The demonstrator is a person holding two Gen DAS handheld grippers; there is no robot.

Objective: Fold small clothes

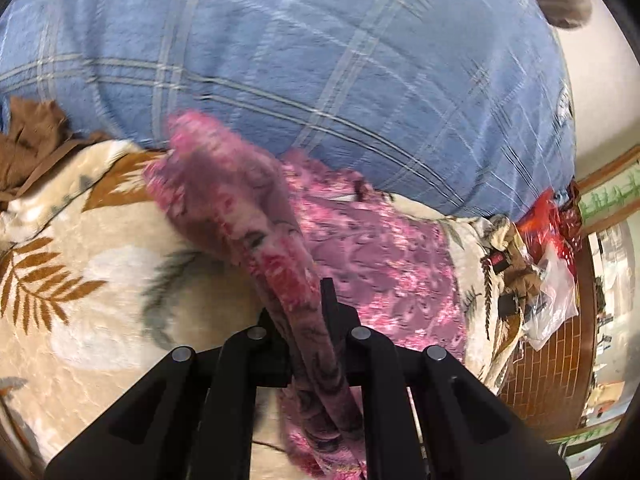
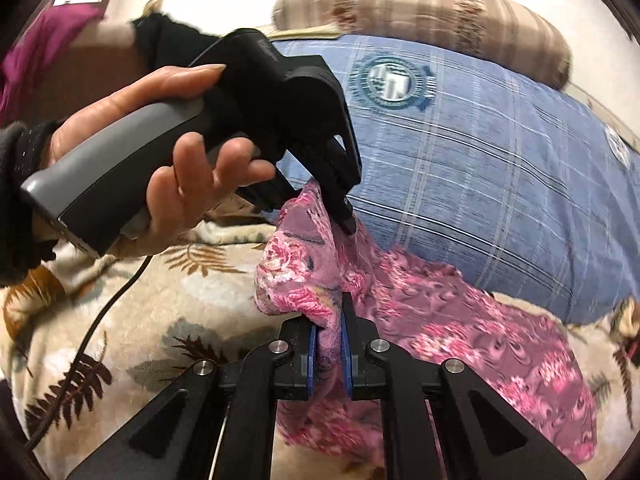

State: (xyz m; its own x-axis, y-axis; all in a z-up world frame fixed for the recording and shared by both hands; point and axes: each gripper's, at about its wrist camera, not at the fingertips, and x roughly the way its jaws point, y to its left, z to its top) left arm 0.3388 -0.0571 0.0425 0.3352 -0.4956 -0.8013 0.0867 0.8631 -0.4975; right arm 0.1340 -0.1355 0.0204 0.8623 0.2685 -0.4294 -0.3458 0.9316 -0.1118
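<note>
A pink and purple flowered garment [image 1: 380, 252] lies on the cream leaf-patterned blanket [image 1: 100, 280], with one edge lifted off it. My left gripper [image 1: 310, 320] is shut on that lifted edge, and the cloth runs up between its fingers. In the right wrist view the same garment [image 2: 460, 320] spreads to the right. My right gripper [image 2: 330, 340] is shut on another part of the raised edge, cloth pinched between its blue pads [image 2: 313, 348]. The left gripper [image 2: 346, 216], held by a person's hand [image 2: 180, 160], grips the cloth just beyond it.
A blue plaid blanket [image 1: 320, 60] fills the far side of the bed, with a striped pillow [image 2: 420, 12] behind it. A brown cloth [image 1: 32, 144] lies at the left. Red and clear plastic bags [image 1: 548, 256] sit at the bed's right edge above a brick-patterned floor [image 1: 552, 364].
</note>
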